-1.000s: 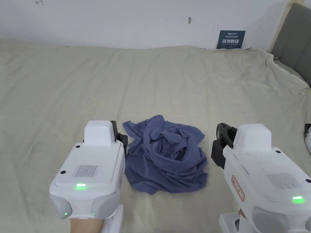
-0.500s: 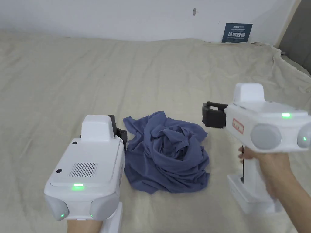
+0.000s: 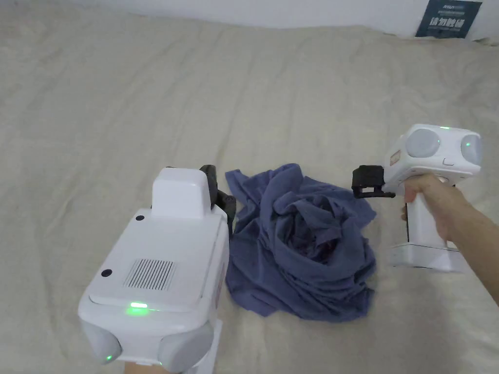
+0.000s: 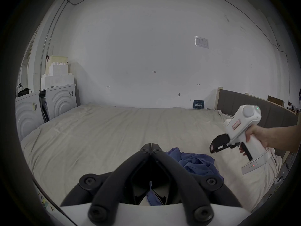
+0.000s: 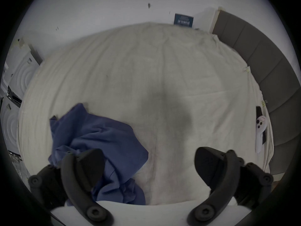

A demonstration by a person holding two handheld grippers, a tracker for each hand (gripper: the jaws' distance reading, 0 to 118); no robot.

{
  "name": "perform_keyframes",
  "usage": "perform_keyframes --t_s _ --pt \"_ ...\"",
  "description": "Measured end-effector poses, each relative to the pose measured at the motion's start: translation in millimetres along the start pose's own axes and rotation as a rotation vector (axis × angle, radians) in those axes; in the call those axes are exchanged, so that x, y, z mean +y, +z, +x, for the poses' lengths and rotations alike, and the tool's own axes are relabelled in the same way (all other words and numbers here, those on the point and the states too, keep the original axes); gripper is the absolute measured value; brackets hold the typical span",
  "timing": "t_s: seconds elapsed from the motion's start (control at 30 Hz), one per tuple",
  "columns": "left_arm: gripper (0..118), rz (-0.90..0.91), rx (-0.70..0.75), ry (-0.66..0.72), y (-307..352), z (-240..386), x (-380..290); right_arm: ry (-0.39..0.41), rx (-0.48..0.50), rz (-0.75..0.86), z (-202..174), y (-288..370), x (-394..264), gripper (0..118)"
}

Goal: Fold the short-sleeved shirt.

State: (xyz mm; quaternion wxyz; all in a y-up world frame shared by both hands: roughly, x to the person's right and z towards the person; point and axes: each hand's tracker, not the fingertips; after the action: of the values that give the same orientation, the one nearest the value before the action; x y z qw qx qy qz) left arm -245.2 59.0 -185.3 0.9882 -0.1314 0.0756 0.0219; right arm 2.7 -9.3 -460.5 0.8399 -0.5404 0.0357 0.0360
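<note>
A blue short-sleeved shirt (image 3: 302, 248) lies crumpled in a heap on the beige bed sheet (image 3: 243, 97). My left gripper (image 3: 220, 196) rests at the shirt's left edge; in the left gripper view its jaws (image 4: 151, 145) meet at the tips with nothing between them, and the shirt (image 4: 195, 162) sits just to their right. A hand holds my right gripper (image 3: 369, 181) over the shirt's far right edge. In the right gripper view it (image 5: 149, 157) stands wide open, its left finger (image 5: 88, 164) above the shirt (image 5: 97, 139).
A grey headboard (image 5: 268, 66) borders the bed on the right, with a white soft toy (image 5: 260, 131) at that edge. White appliances (image 4: 48, 105) stand past the bed's left side. A dark sign (image 3: 448, 18) leans on the wall.
The right gripper rose off the bed, turned and came in over the shirt's far right edge. The left gripper stayed beside the shirt. The head camera tilted down.
</note>
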Motion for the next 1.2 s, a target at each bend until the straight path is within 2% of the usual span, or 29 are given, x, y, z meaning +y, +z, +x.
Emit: perform_keyframes --t_s 0.07,0.2,0.3,0.4,0.43,0.47,0.53,0.6,0.63,0.67,0.7,0.73,0.77,0.8,0.83,0.93,1.13,1.2 --pt "0 -0.017 0.002 0.0 -7.6 0.1 -1.7 -0.001 -0.012 -0.018 -0.1 -16.4 2.9 96" --pt "0 -0.048 0.012 0.008 -20.5 0.6 -9.0 -0.06 0.007 -0.055 2.5 -40.7 4.6 56" --pt "0 -0.08 0.014 0.009 -28.3 1.0 -16.0 -0.079 0.055 -0.076 4.2 -54.2 4.7 44" --pt "0 -0.109 0.018 0.009 -34.1 0.8 -22.8 -0.046 0.049 -0.072 1.4 -58.9 3.3 35" --pt "0 -0.119 0.019 0.01 -35.6 0.8 -24.6 -0.036 0.051 -0.07 1.0 -58.4 3.6 25" --pt "0 -0.129 0.018 0.016 -37.5 -0.4 -26.7 -0.028 0.064 -0.067 1.0 -57.0 3.9 5" --pt "1 -0.163 0.016 0.043 -41.7 -3.4 -27.3 -0.03 0.057 -0.064 0.9 -51.5 6.2 3" --pt "6 -0.192 0.017 0.078 -48.0 -9.6 -26.9 -0.03 0.061 -0.06 0.5 -45.7 8.0 3" --pt "15 -0.217 0.015 0.095 -52.3 -13.5 -24.8 -0.025 0.061 -0.049 0.5 -41.0 8.1 3" --pt "29 -0.247 0.011 0.121 -58.3 -17.9 -21.4 -0.028 0.062 -0.037 0.8 -35.5 7.9 3" --pt "53 -0.275 -0.001 0.163 -65.9 -24.1 -17.0 -0.029 0.065 -0.027 2.9 -32.6 8.2 3" --pt "71 -0.313 -0.022 0.212 -74.0 -31.0 -11.8 -0.025 0.07 -0.008 3.9 -27.0 8.0 3" --pt "85 -0.352 -0.042 0.245 -82.8 -36.8 -6.3 -0.022 0.074 0.01 4.6 -21.2 7.0 3" --pt "104 -0.395 -0.054 0.26 -93.0 -41.7 -1.1 -0.02 0.075 0.026 5.2 -15.4 5.5 1" --pt "116 -0.422 -0.076 0.264 -101.2 -45.6 2.5 -0.021 0.085 0.056 5.1 -9.1 4.9 1" --pt "118 -0.501 -0.118 0.216 -121.2 -52.3 5.7 0.011 0.097 0.1 3.7 10.4 6.5 1" --pt "118 -0.811 -0.028 0.115 -155.1 -44.4 -34.4 0.032 0.111 0.151 0.0 38.3 9.5 1" --pt "111 -0.812 -0.017 0.112 -167.0 -40.3 -46.9 0.039 0.114 0.156 0.6 43.1 8.3 1"
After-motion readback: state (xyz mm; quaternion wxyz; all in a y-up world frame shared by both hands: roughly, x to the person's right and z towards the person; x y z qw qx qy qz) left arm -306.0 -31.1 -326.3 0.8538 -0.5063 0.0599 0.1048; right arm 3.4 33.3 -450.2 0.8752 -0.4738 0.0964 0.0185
